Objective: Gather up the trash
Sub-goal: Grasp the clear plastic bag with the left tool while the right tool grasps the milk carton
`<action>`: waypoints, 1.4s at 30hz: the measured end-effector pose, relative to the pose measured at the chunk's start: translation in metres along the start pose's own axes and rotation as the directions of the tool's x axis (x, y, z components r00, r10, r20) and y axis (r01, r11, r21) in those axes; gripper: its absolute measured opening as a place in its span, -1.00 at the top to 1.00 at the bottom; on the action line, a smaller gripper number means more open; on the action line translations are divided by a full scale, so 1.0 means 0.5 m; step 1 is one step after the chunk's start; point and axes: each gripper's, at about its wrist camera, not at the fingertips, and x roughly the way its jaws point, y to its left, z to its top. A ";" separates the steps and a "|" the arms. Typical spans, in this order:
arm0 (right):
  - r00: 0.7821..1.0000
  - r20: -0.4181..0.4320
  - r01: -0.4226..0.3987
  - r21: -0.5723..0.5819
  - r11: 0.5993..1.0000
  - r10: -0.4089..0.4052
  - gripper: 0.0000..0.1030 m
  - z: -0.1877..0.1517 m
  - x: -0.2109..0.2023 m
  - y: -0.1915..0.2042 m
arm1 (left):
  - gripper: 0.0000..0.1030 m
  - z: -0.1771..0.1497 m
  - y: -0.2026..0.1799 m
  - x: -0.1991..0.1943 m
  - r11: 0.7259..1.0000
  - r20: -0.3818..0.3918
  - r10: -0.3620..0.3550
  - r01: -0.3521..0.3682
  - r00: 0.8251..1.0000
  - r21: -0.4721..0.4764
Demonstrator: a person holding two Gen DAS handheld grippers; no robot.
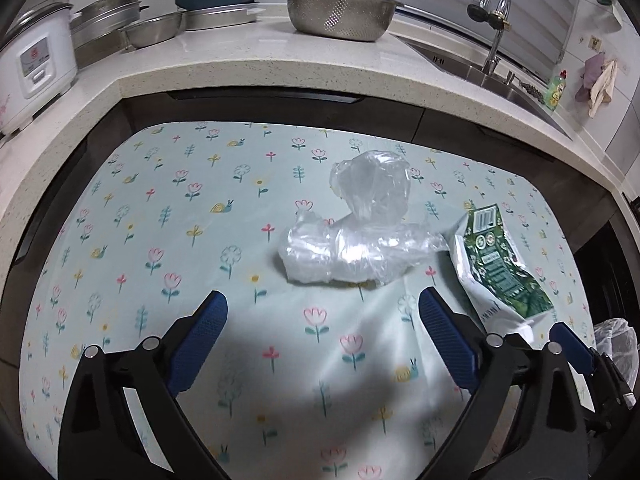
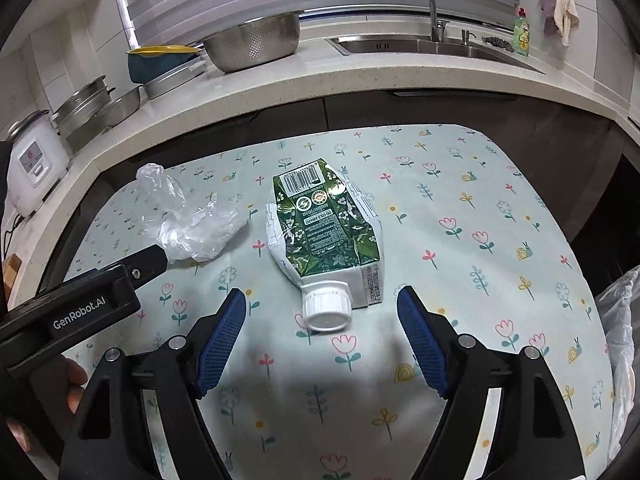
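A crumpled clear plastic bag (image 1: 360,232) lies on the flowered tablecloth (image 1: 200,208), just ahead of my open, empty left gripper (image 1: 322,312). A flattened green and white carton (image 2: 326,232) with a white screw cap (image 2: 326,310) lies in front of my open, empty right gripper (image 2: 322,316), cap toward me between the finger lines. The carton also shows in the left wrist view (image 1: 500,268), at the right. The plastic bag shows in the right wrist view (image 2: 192,220), with the left gripper's body beside it.
A clear bin bag (image 2: 622,344) hangs at the table's right edge. Behind the table runs a stone counter (image 1: 280,68) with a rice cooker (image 1: 32,64), steel bowls, a colander (image 1: 340,12) and a sink (image 2: 432,46) with tap.
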 end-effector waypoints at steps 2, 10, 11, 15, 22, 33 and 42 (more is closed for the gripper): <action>1.000 -0.005 0.001 0.007 1.000 -0.001 -0.46 0.007 0.017 -0.003 | -0.80 0.011 -0.002 0.018 1.000 -0.008 -0.011 0.011 1.000 0.003; 1.000 -0.017 -0.002 0.016 1.000 0.002 -0.47 0.025 0.064 -0.006 | -0.83 0.043 -0.013 0.074 0.999 -0.031 -0.043 0.043 0.999 -0.006; 1.000 -0.018 -0.003 0.015 1.000 0.003 -0.47 0.026 0.069 -0.005 | -0.83 0.045 -0.013 0.080 0.999 -0.036 -0.047 0.047 0.998 -0.015; 1.000 -0.014 -0.001 0.011 1.000 0.001 -0.47 0.030 0.082 -0.001 | -0.77 0.050 -0.016 0.100 0.998 -0.052 -0.060 0.058 0.997 -0.031; 1.000 -0.002 -0.006 0.019 1.000 0.006 -0.38 0.029 0.085 -0.005 | -0.18 0.045 -0.024 0.112 0.997 -0.071 -0.072 0.071 0.995 -0.020; 1.000 0.025 -0.012 0.055 0.998 0.010 -0.34 0.009 0.031 -0.033 | -0.06 0.023 -0.054 0.048 0.996 -0.042 -0.094 0.094 0.995 0.000; 0.999 0.050 -0.001 0.093 0.996 -0.004 -0.34 -0.023 -0.052 -0.083 | -0.06 -0.024 -0.123 -0.019 0.991 -0.037 -0.126 0.127 0.991 0.041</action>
